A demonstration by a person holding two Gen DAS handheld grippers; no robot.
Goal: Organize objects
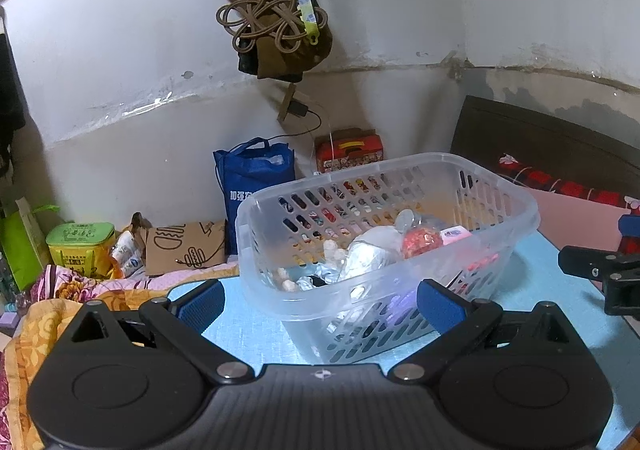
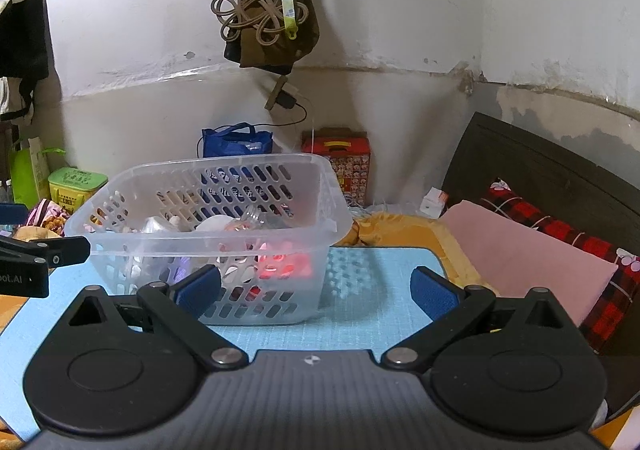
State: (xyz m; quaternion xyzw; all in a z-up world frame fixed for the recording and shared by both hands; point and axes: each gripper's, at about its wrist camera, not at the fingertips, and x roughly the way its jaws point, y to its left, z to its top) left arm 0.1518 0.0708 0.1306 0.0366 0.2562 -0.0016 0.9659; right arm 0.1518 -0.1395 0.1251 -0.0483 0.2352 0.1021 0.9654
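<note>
A clear plastic basket (image 1: 516, 202) with slotted walls stands on a light blue mat (image 1: 256, 334). It holds several small items: white wrapped packets (image 1: 372, 250), a red round object (image 1: 422, 240) and a pink box (image 1: 456, 234). My left gripper (image 1: 320, 306) is open and empty, its fingers either side of the basket's near corner. My right gripper (image 2: 316, 292) is open and empty, just right of the basket (image 2: 320, 178) over the mat (image 2: 360, 290). Each gripper shows at the edge of the other's view.
Behind the mat are a blue bag (image 1: 256, 174), a red carton (image 1: 350, 150), a cardboard box (image 1: 184, 246) and a green tin (image 1: 80, 242). A pink folded cloth (image 2: 520, 246) and a red checked pillow (image 2: 560, 226) lie right. Bags hang on the wall (image 1: 276, 30).
</note>
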